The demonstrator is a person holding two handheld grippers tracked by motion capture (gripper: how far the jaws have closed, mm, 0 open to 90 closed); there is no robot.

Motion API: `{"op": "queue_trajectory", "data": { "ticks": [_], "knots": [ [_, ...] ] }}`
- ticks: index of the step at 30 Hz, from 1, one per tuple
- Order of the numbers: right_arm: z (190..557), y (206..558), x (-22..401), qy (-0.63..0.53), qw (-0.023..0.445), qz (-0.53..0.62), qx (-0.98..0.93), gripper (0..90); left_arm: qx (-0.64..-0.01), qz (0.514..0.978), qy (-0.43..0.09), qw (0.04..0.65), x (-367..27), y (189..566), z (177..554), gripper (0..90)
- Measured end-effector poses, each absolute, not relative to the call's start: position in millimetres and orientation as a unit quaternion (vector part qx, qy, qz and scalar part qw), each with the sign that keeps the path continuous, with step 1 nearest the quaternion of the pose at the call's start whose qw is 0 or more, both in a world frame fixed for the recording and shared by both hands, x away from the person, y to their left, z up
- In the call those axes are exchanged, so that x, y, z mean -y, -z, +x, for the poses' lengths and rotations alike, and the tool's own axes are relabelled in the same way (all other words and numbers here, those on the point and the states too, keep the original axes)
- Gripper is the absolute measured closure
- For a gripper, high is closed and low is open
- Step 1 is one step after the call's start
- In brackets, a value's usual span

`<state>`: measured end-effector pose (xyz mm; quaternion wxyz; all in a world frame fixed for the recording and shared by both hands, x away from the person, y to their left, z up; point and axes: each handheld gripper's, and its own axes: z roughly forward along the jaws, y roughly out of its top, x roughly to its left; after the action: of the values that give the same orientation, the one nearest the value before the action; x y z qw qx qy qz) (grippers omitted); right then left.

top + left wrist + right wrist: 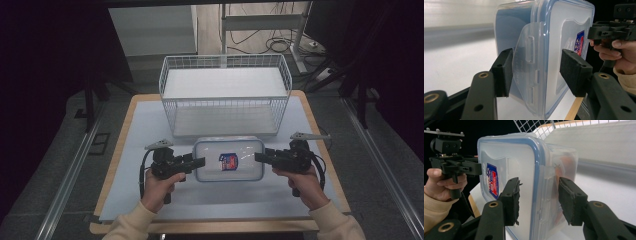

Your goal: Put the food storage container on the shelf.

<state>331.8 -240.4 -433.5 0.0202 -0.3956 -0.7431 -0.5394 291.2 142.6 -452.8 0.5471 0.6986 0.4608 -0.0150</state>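
Both tools, my left tool (199, 161) and right tool (259, 156), gape wide, straddling opposite short ends of the lidded container (229, 160) lying lengthwise between them on the worktop (135, 125).

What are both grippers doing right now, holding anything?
Left gripper: open, jaws straddling the left end of the plastic box, not clamped.
Right gripper: open, jaws straddling the box's right end, not clamped.

the container (229, 160) is clear, glossy plastic with a smooth blue-edged lid (511, 167) and a printed sticker (227, 162). the basket (225, 92), upper centre, is white-coated wire. the table (120, 145) shows a pale wood edge under a matt white sheet. the gripper pads (571, 200) look rough, matt black foam.
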Motion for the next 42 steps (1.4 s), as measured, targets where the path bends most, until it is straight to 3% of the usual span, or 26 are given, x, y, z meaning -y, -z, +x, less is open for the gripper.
{"op": "queue_trajectory", "data": {
  "ticks": [42],
  "knots": [
    [370,351,235,0.564,-0.013,-0.371,0.738,53.1,-0.439,0.695,-0.02,0.569,-147,367,333,45.5]
  ]
}}
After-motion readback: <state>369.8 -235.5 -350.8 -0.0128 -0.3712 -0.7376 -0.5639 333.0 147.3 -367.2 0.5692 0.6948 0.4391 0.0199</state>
